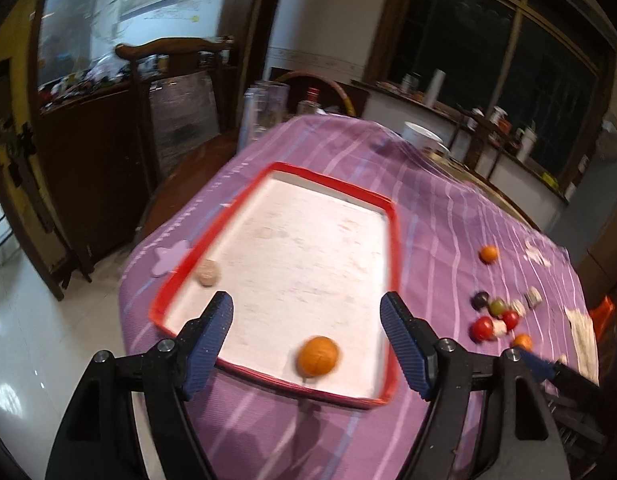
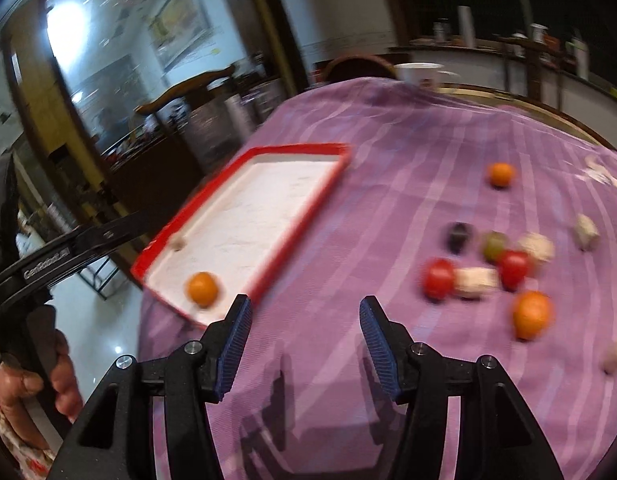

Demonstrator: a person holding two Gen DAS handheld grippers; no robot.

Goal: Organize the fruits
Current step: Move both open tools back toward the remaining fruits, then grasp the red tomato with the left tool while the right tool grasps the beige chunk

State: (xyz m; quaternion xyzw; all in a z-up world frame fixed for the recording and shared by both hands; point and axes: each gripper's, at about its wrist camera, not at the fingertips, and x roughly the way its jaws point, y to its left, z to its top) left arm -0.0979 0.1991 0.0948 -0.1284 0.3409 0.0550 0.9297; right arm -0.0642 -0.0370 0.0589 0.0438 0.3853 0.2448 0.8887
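A table (image 1: 488, 196) under a purple striped cloth (image 2: 408, 160) carries everything. On the left lies a red-rimmed white tray (image 1: 394, 240), with a purple flower-shaped patch (image 1: 170, 258) on the cloth just left of it. To the right, well apart from the tray, 1 orange (image 2: 501, 174) sits alone farther back; nearer lie a dark fruit (image 2: 458, 236), a green fruit (image 2: 493, 245), 2 red fruits (image 2: 439, 278), another orange (image 2: 532, 314) and several pale blocks (image 2: 474, 281). A white bowl (image 1: 420, 134) stands at the far edge.

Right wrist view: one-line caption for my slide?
Open right gripper over purple tablecloth, one orange in the red-rimmed tray, more fruit loose at right.
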